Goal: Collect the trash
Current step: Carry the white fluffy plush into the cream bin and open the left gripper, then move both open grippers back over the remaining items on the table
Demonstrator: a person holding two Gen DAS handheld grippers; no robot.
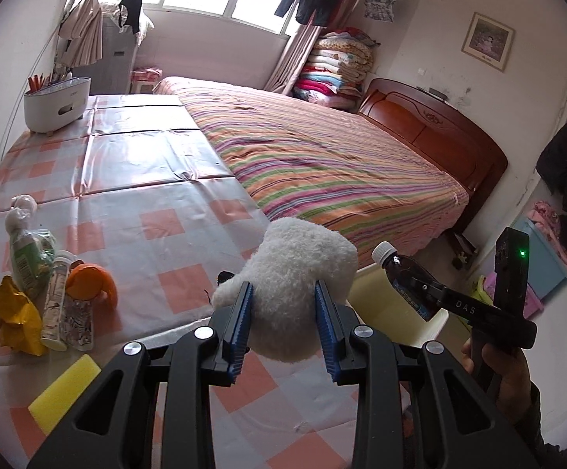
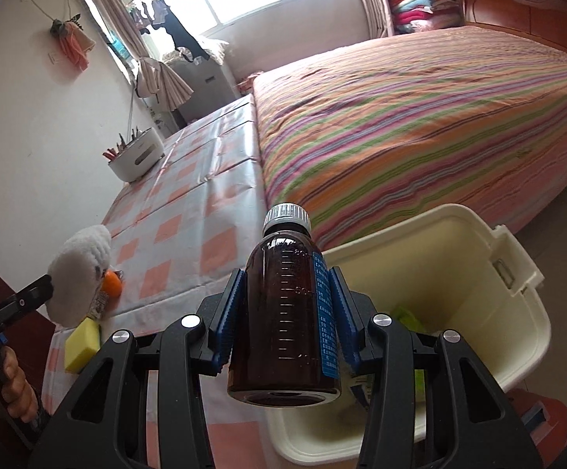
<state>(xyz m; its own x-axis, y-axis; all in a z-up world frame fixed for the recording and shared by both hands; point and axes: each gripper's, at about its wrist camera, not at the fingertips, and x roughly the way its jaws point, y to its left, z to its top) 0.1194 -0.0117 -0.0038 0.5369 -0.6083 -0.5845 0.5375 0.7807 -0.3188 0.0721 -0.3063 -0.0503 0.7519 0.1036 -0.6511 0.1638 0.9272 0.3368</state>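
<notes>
Currently, two things are being carried at once toward the bin (image 2: pixel 517 273), which is standing on the floor just past the counter (image 1: pixel 147 203) edge, beside the bed (image 1: pixel 322 148). A white plush (image 1: pixel 303 293) is being gripped by the left tool (image 1: pixel 283 312), its blue pads pressing into the soft sides. A brown bottle (image 2: pixel 287 312) with a white cap is being clamped by the right tool (image 2: pixel 287 320), cap pointing forward, and it is being held above the near rim of the bin. Something green is already lying inside.

More trash is being left on the counter: a yellow wrapper (image 1: pixel 14 320), a tube (image 1: pixel 55 301), a green packet (image 1: pixel 29 262), an orange piece (image 1: pixel 92 281), with a yellow sponge (image 1: pixel 65 387) nearer the edge.

Several risks are being judged from here. The bottle is being held by its smooth round body, so it could be twisted or slid out of the pads if the wrist is tipped further; dropped early, it could be bounced off the rim onto the floor. The plush is being squeezed rather than firmly seated and is hanging over the counter edge, so it could be worked loose and fall short of the bin. With both tools being brought to one opening, they could be knocked together, jarring either load free.
</notes>
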